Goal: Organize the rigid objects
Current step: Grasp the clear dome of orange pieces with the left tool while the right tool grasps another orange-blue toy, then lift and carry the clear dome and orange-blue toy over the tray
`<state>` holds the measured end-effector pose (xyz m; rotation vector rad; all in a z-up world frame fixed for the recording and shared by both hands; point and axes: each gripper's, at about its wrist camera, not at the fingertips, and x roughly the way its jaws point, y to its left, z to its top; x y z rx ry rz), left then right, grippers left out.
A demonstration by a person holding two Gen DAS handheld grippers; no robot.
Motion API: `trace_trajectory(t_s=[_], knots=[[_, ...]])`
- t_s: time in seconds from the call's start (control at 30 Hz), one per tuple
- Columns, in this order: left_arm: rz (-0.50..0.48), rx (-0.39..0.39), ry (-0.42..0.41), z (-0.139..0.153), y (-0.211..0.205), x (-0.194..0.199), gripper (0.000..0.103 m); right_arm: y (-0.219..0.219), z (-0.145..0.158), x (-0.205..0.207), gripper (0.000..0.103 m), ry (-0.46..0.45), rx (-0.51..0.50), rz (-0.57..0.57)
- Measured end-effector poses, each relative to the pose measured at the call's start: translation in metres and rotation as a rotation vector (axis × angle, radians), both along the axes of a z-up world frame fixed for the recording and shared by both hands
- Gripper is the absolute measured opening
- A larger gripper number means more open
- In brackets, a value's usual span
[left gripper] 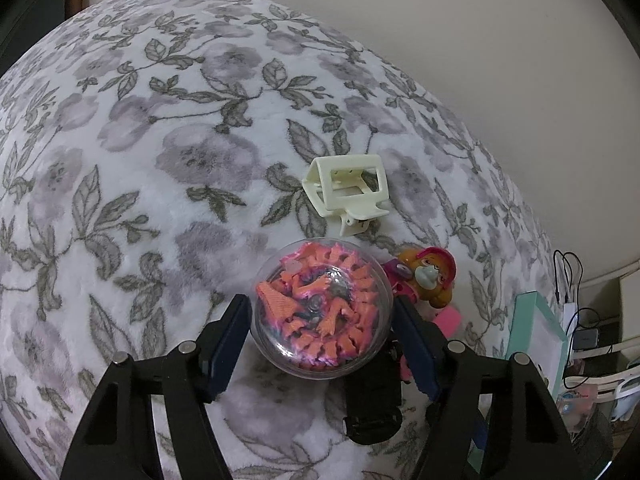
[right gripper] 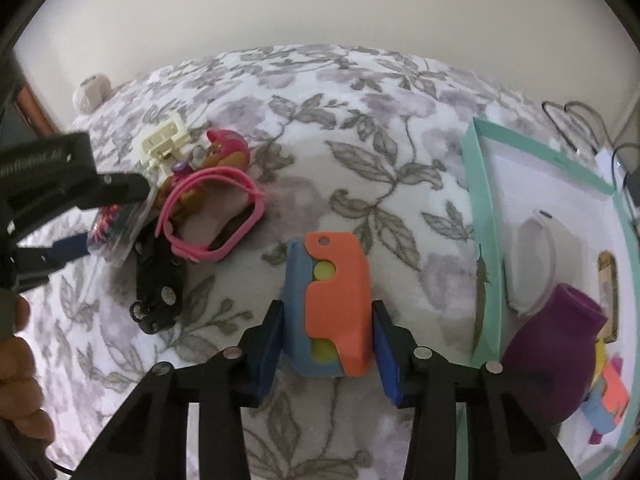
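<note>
- Toys are the job here: a clear capsule ball (left gripper: pixel 322 310) packed with orange pieces sits on the floral blanket (left gripper: pixel 160 160), at 6 o'clock in the left wrist view, between the fingers of the left gripper (left gripper: pixel 320 344).
- That claw's pads look to be touching the ball's sides, or very nearly; whether they press firmly cannot be told.
- Judged by its look, the ball is light, stiff and smooth, so it may squirt out of a pinch; its widest girth is the safest place to hold.
- An orange and blue block toy (right gripper: pixel 330 306) lies at 6 o'clock in the right wrist view, between the fingers of the right gripper (right gripper: pixel 328 350).
- A thin gap seems to show beside each pad, so this claw is counted as apart, closely framing the toy.
- Flat, parallel long sides make it an easy, rigid hold; it is probably light plastic.
- Around the ball: a cream plastic frame (left gripper: pixel 346 190) at 12 o'clock, a pup figure (left gripper: pixel 430 278) at 2 o'clock touching the ball's edge, and a black toy car (left gripper: pixel 374 400) just beneath it.
- A pink strap (right gripper: pixel 212 216) loops beside the figure, at 10 o'clock from the block toy.
- At 3 o'clock stands a mint-rimmed tray (right gripper: pixel 486 216), likely the destination, already holding a purple vase (right gripper: pixel 556 354) and a white band (right gripper: pixel 534 256).
</note>
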<state>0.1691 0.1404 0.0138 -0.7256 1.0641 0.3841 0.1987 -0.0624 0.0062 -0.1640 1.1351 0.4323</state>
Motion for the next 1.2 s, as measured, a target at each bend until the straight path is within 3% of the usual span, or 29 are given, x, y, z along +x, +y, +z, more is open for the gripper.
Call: trace_trajectory(t_s=[0.47, 0.9, 1.2], knots=[[0.044, 0.007, 0.000, 0.011, 0.008, -0.007, 0.072, -0.011, 0.009, 0.012, 0.045, 0.048, 0.072, -0.030], [0.085, 0.082, -0.119, 0.067, 0.019, -0.019, 0.072, -0.021, 0.030, 0.017, 0.044, 0.072, 0.187, -0.050], [0.089, 0.131, -0.190, 0.101, 0.017, -0.027, 0.072, -0.039, 0.067, 0.023, 0.044, 0.004, 0.264, -0.078]])
